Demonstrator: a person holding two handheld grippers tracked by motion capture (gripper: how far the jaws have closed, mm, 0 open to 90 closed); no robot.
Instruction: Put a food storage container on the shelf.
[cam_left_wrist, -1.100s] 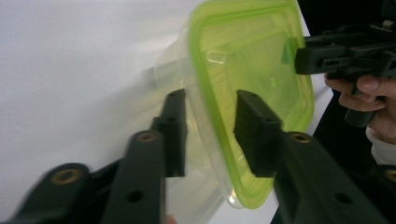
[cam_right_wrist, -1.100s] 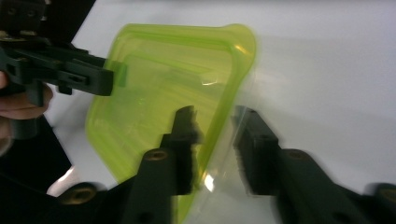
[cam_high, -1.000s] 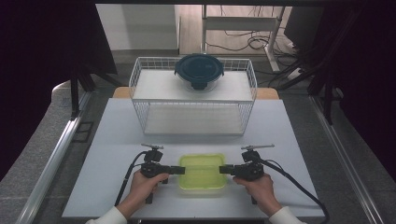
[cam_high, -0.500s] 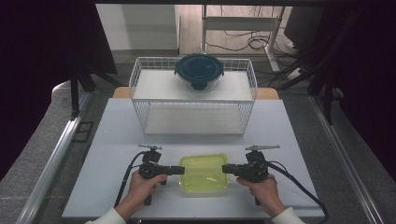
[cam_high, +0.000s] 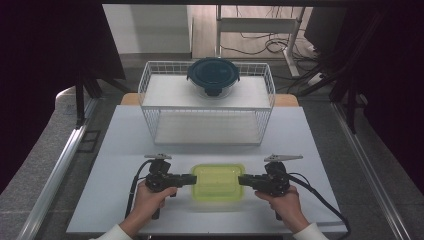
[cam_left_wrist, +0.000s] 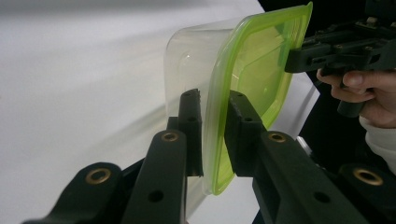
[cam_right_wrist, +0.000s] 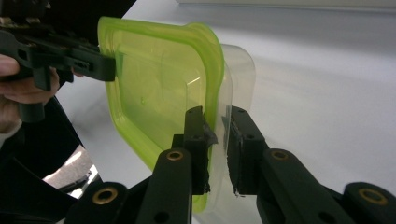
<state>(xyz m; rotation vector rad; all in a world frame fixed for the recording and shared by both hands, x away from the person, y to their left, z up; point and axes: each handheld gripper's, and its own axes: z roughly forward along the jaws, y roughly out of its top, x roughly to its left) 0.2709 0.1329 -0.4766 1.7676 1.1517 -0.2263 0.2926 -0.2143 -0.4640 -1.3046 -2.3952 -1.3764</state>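
A clear rectangular container with a lime-green lid sits near the table's front edge, between my two grippers. My left gripper is shut on its left rim, and my right gripper is shut on its right rim. In the left gripper view my jaws pinch the lid's edge of the container, with the right gripper on the far rim. The right gripper view shows my jaws clamped over lid and clear wall of the container. I cannot tell whether it rests on the table.
A white wire basket stands upside down at the back of the white table. On top of it sits a round glass container with a dark blue lid. Black cables trail from both grippers toward the front edge.
My right hand and gripper have shifted slightly to the right. The container has stayed held between both grippers, and the left hand has hardly moved.
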